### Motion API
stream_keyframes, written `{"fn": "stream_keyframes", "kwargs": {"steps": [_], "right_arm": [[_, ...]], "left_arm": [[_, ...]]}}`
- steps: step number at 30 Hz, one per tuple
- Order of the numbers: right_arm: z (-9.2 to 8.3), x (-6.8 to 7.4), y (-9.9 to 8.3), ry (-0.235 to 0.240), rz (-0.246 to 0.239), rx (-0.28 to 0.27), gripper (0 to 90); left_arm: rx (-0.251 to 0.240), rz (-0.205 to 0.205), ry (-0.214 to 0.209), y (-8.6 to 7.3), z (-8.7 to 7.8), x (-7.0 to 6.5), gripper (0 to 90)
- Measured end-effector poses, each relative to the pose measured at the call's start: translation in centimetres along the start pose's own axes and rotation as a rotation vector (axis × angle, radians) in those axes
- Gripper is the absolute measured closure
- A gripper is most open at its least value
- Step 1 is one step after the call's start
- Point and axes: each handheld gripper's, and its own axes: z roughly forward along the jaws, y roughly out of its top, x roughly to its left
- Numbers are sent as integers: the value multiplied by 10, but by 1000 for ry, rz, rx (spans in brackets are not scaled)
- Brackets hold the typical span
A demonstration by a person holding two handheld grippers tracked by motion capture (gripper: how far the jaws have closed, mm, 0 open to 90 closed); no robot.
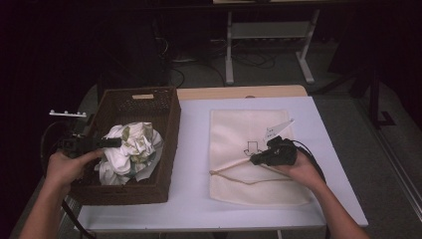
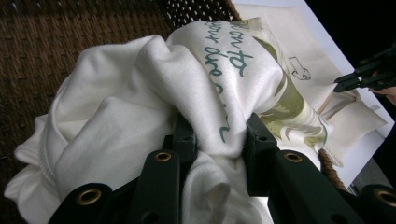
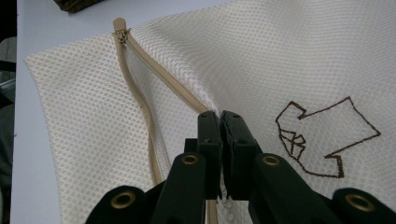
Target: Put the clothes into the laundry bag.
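White garment (image 1: 130, 149) in wicker basket (image 1: 169, 107)

The high view is dim and soft, the room beyond the table (image 1: 199, 209) nearly black. Both gripper views are brighter and sharp, the nearest jaws slightly blurred.

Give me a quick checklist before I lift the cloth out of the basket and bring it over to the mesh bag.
1. Left tool clamped on the white cloth: ok, a fold sits between its pads.
2. Cloth free of the basket: not ok, most of it is in there.
3. Right tool shut on the mesh bag beside the zipper: ok.
4. Zipper open: ok, its edges are parted.
5. Opening wide enough for the bundle: cannot tell.
6. Bag flat on the table: ok.
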Motion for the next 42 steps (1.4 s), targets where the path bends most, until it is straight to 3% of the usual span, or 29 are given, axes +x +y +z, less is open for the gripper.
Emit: {"fn": "stream_keyframes", "kwargs": {"steps": [2, 4, 6, 8, 11, 13, 16, 19, 21, 23, 26, 28, 30, 37, 42], "right_arm": [[0, 0, 1, -1, 1, -3, 862], [1, 0, 1, -2, 2, 0, 862], [2, 0, 1, -3, -4, 8, 861], [4, 0, 1, -3, -3, 17, 861], [5, 1, 1, -4, -7, 21, 860], [5, 2, 1, -4, -13, 25, 860], [6, 2, 1, -1, -13, 27, 859], [7, 3, 2, -2, -16, 28, 859], [8, 3, 2, -1, -18, 30, 859], [8, 4, 2, -1, -17, 30, 859], [6, 3, 2, -1, -20, 29, 859], [6, 3, 2, 2, -14, 26, 859], [6, 2, 2, 1, -15, 25, 859], [5, 1, 2, 3, -11, 19, 860], [4, 0, 3, 9, -1, 10, 862]], "left_arm": [[13, 16, 24, 0, -2, -1, 711], [65, 67, 93, -1, 3, -4, 706], [131, 75, 128, -3, 12, -5, 658], [194, 76, 183, -4, 20, -4, 503], [264, 70, 319, -7, 33, 3, 344], [297, 60, 334, -9, 40, 6, 271], [343, 53, 338, -11, 52, 9, 256], [471, 44, 341, -12, 71, 13, 266], [515, 32, 320, -11, 78, 16, 323], [520, 11, 263, -12, 83, 21, 409], [500, -13, 212, -15, 86, 27, 647], [485, -53, 179, -15, 83, 31, 707], [457, -75, 144, -15, 80, 32, 733], [261, -123, -61, -10, 56, 29, 764], [193, -111, -117, -8, 43, 23, 768]]}}
